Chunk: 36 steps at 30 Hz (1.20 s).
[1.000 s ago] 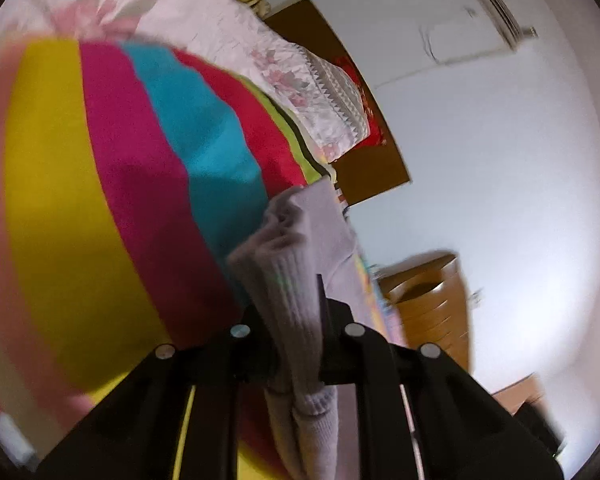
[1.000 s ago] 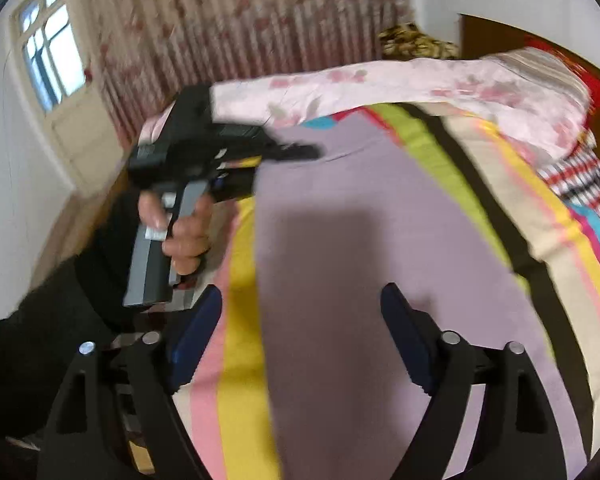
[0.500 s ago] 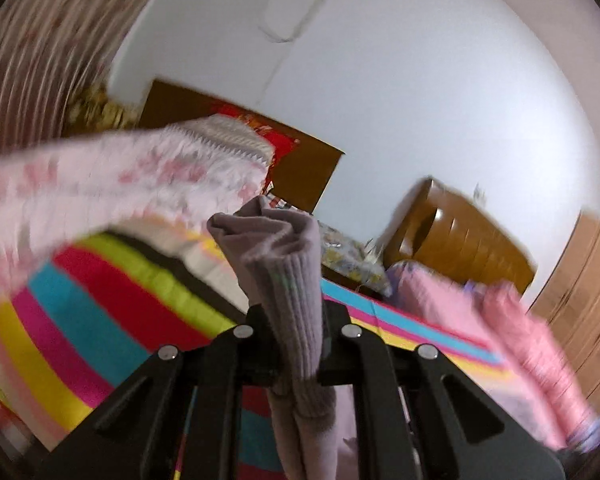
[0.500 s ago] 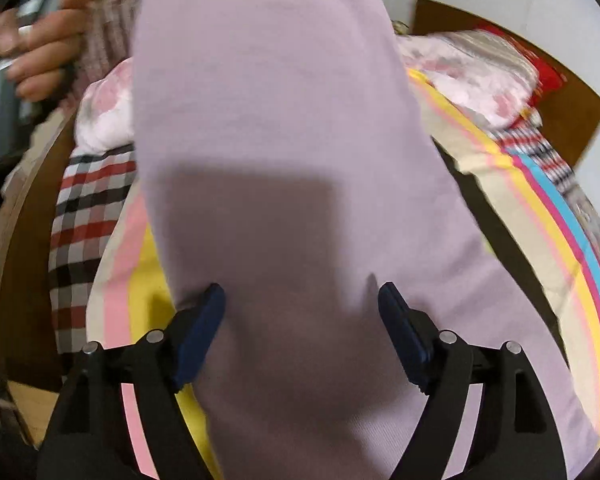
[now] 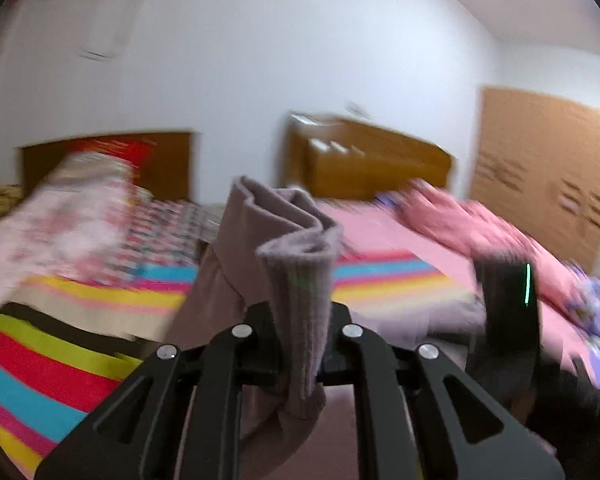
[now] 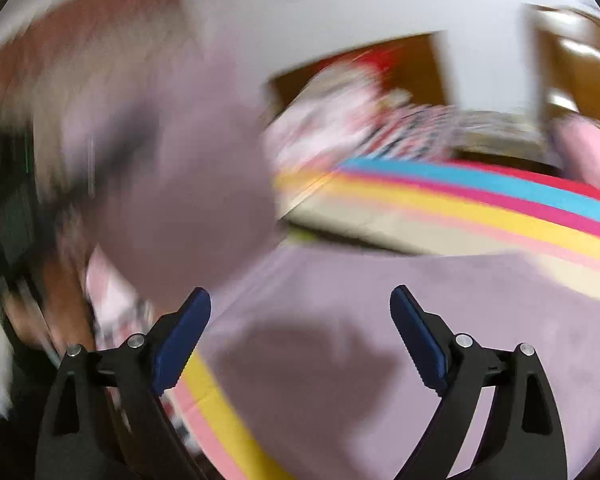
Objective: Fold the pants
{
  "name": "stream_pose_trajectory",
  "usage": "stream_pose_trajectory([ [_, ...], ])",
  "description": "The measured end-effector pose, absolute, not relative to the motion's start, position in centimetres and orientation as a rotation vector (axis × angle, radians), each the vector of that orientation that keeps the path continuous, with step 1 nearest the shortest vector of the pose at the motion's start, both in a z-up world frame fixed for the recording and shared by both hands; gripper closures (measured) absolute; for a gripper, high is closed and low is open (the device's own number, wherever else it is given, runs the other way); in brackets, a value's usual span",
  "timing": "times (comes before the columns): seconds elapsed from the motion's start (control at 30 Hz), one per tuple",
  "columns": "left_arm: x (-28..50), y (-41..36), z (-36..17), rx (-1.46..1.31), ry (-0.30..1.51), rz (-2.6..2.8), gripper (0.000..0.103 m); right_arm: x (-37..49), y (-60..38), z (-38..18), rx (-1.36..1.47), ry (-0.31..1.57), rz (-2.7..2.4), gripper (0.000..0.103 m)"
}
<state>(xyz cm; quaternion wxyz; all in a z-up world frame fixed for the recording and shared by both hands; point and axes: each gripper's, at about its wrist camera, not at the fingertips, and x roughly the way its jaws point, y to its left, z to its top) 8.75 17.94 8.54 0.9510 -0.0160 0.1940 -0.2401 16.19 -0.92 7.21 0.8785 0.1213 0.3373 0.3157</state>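
Left tool swung level, pants cuff clamped upright.

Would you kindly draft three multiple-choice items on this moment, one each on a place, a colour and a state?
1. Where does the pants' ribbed cuff sit?
A. between the left gripper's jaws
B. on the dresser
C. under the pillow

2. What colour are the right gripper's pads?
A. red
B. blue
C. white

3. How is the right gripper?
A. shut on cloth
B. open
C. out of view

Key: 1 A, the left gripper pinches the cuff; 2 B, the pads show blue; 3 B, its jaws stand wide apart over the pants.
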Motion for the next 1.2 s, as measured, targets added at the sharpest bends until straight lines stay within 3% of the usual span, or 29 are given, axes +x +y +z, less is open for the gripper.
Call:
stream_pose_trajectory([
  [0.07,8.8,11.7,4.0,0.017,0.529,-0.650,0.065,15.5,-6.3,7.6,0.297,0.668,0.526,0.015],
  [0.1,8.7,9.3,1.9,0.063,0.583,-0.686,0.048,14.9,-9.1,7.5,0.316,0.655,0.453,0.015],
  [0.13,8.2,6.9,-0.4,0.112,0.635,-0.714,0.043,14.5,-10.8,7.2,0.337,0.658,0.419,0.015],
  [0.27,5.9,5.0,-2.9,0.121,0.662,-0.751,0.041,12.5,-14.7,5.0,0.413,0.716,0.386,0.015],
  [0.33,5.4,8.4,-1.8,-0.026,0.613,-0.691,0.021,11.7,-14.5,3.9,0.412,0.747,0.407,0.015],
  [0.43,4.1,16.4,-0.1,-0.278,0.494,-0.544,0.002,12.2,-13.0,1.2,0.472,0.856,0.498,0.018],
  [0.57,2.7,25.1,-1.2,-0.358,0.514,-0.221,0.002,12.3,-8.7,-0.5,0.447,0.942,0.633,0.023],
  [0.73,0.6,30.1,-3.8,-0.450,0.517,-0.057,0.002,12.9,-3.7,-1.9,0.341,1.070,0.671,0.024],
  [1.0,0.2,28.5,-5.5,-0.403,0.516,-0.075,0.002,11.3,0.8,-1.9,0.196,1.210,0.717,0.023],
  [1.2,0.2,27.6,-6.0,-0.342,0.507,-0.096,0.002,13.2,-0.6,-2.9,0.383,1.267,0.723,0.022],
])
